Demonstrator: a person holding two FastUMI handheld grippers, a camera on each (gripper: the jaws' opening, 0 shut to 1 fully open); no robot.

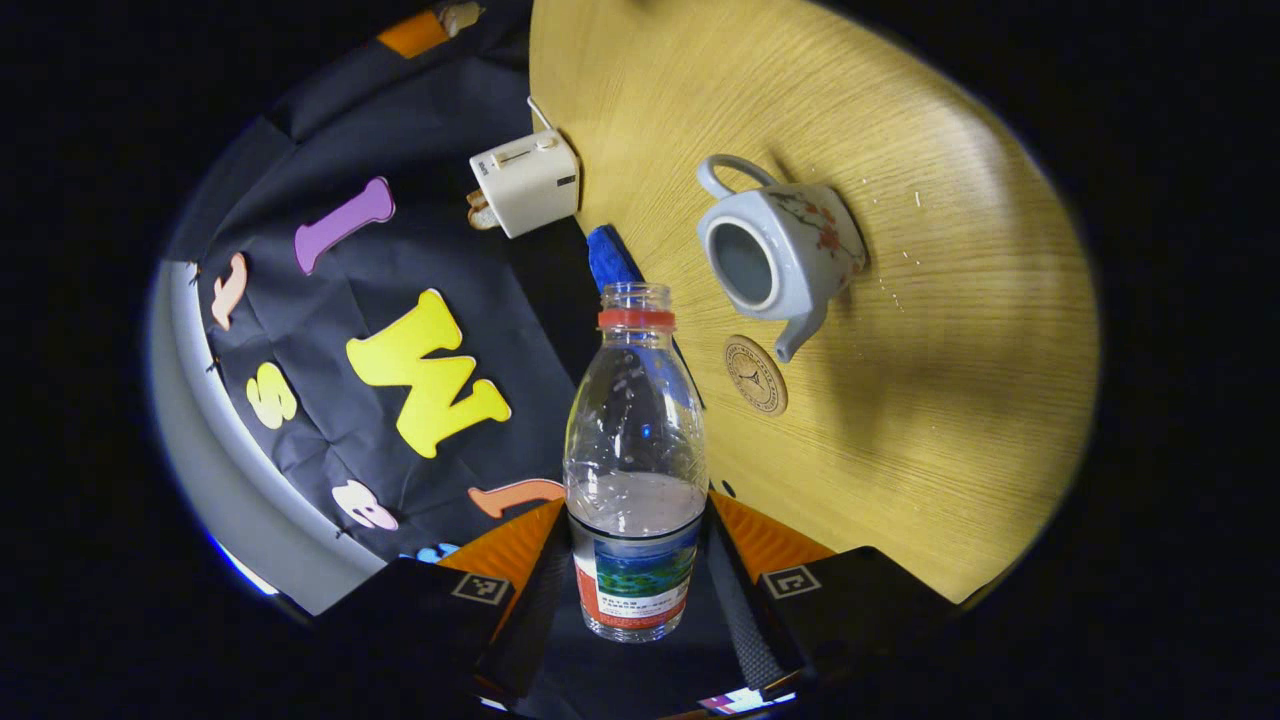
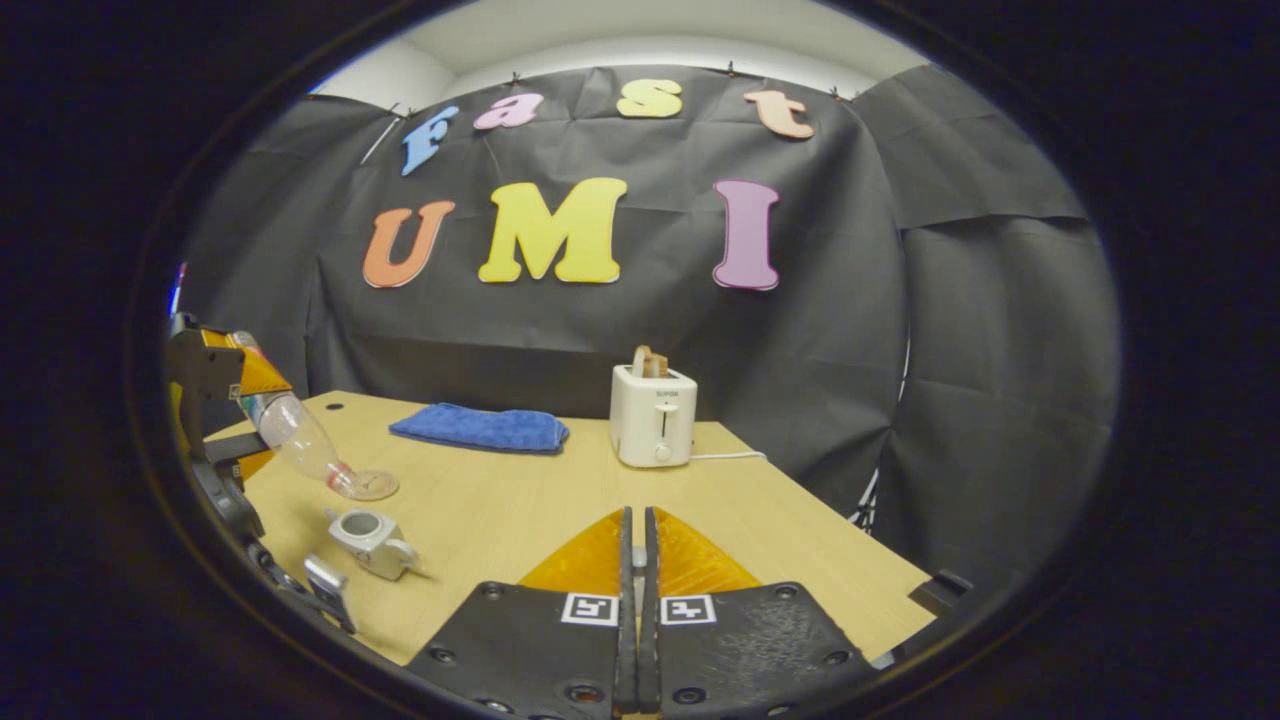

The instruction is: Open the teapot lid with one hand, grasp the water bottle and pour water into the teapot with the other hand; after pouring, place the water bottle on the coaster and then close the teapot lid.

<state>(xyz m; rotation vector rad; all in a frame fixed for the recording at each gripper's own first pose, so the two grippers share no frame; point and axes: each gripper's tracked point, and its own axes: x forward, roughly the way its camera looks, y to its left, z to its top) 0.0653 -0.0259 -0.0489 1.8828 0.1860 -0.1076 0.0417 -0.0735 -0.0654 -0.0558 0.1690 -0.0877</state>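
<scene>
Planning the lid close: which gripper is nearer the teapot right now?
Left. The left gripper, shut on the water bottle, hangs just above the teapot; the right gripper sits farther off, to the teapot's side.

Water bottle point(image 1: 635, 470) sits between the left jaws, teapot point(image 1: 780, 255) ahead-right on the table point(image 1: 950, 400) with coaster point(image 1: 756, 374) just nearer; ahead of the right jaws, toaster point(image 2: 654, 414), towel point(image 2: 480, 428) to its left.

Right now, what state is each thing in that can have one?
Clear plastic water bottle: uncapped, partly full, tilted over the table.
White floral ceramic teapot: lid off, upright.
Round cork coaster: bare.
White toaster: bread sticking up.
Left tongs: shut on the bottle.
Right tongs: shut.
</scene>
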